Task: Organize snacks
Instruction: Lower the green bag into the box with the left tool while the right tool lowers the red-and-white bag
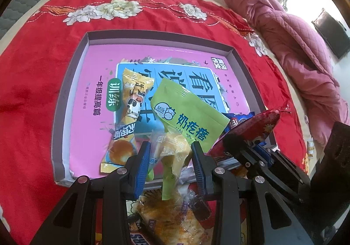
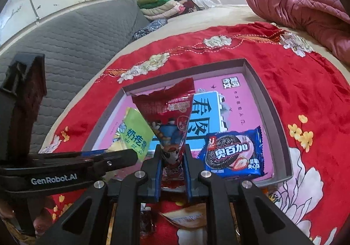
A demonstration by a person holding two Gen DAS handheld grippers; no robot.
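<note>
A shallow grey box [image 1: 72, 83] with a pink printed floor lies on the red cloth; it also shows in the right wrist view [image 2: 271, 100]. My left gripper [image 1: 171, 153] is shut on a green milk-snack packet [image 1: 186, 111], held over the box's near edge, with a pale yellow wrapped snack [image 1: 172, 148] between the fingers too. A yellow bun packet [image 1: 126, 118] lies in the box. My right gripper [image 2: 172, 157] is shut on a red snack packet [image 2: 168, 113], held upright over the box. A blue Oreo-style cookie packet [image 2: 234, 155] lies in the box's near right corner.
Loose snack packets [image 1: 170, 223] lie under the left gripper outside the box. A pink quilt [image 1: 295, 41] is bunched at the right. A grey padded headboard [image 2: 72, 32] and folded clothes [image 2: 166, 4] stand at the back.
</note>
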